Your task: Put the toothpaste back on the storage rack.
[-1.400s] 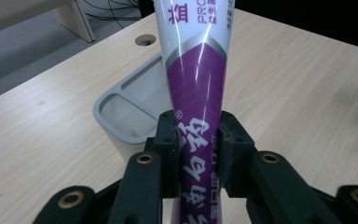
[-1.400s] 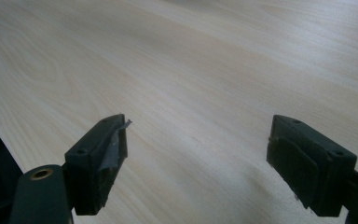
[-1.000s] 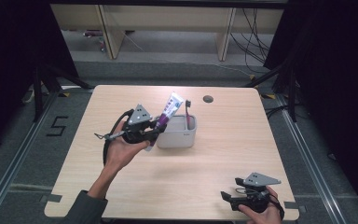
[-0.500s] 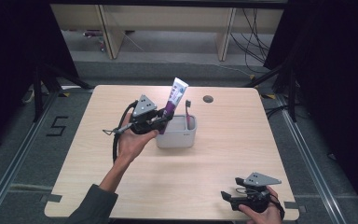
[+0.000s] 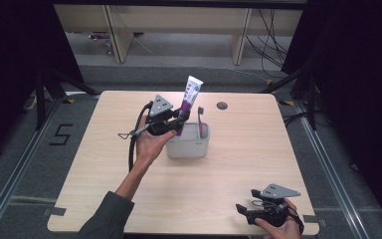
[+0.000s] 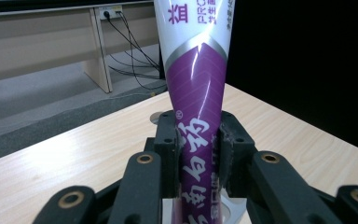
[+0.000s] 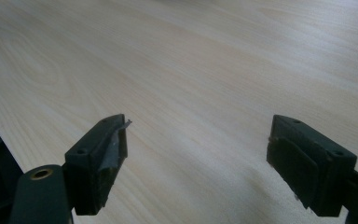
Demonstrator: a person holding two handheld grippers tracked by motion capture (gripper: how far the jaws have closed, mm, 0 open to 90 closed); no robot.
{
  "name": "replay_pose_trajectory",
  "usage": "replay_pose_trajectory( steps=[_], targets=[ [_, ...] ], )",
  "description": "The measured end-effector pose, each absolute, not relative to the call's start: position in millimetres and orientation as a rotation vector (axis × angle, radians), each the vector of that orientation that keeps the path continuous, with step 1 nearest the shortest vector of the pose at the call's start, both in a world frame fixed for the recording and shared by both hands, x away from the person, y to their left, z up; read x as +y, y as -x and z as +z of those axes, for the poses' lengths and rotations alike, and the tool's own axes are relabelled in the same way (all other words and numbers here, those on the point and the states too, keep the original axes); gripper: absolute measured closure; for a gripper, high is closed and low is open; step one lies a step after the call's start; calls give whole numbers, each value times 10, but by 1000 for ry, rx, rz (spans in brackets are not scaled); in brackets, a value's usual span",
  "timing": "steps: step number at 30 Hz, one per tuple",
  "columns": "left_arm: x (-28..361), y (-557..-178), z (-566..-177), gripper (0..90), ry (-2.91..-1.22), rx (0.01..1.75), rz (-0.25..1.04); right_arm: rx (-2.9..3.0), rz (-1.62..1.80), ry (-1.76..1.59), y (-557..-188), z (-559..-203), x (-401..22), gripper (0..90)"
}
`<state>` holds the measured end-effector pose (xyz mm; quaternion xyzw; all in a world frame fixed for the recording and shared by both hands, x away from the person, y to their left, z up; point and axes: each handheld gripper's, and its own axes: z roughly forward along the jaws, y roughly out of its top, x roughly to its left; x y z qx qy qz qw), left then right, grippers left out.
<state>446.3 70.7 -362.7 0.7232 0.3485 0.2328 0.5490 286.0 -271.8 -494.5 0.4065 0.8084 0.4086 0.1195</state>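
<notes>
Two tongs are in play. Left tongs (image 5: 178,123) pinch the tube (image 5: 189,98) near its lower end, its long axis upright and leaning slightly right, poised above the left part of the holder (image 5: 189,144), beside the toothbrush (image 5: 201,119). The drop is likely straight down. Right tongs (image 5: 246,211) rest spread, empty, well apart on the surface (image 5: 238,164).

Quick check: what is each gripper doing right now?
Left gripper: jaws shut on the purple-and-white toothpaste tube, above the grey holder.
Right gripper: jaws open, holding nothing.
</notes>
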Motion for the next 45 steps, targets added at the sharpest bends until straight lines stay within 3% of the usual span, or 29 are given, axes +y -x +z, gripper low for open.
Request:
replay_pose_trajectory(
  steps=[45],
  targets=[
    [552,-4790,-4095,717,-1596,946,567,2369,1211,-1189,-2855,-4953,-2705,210]
  ],
)
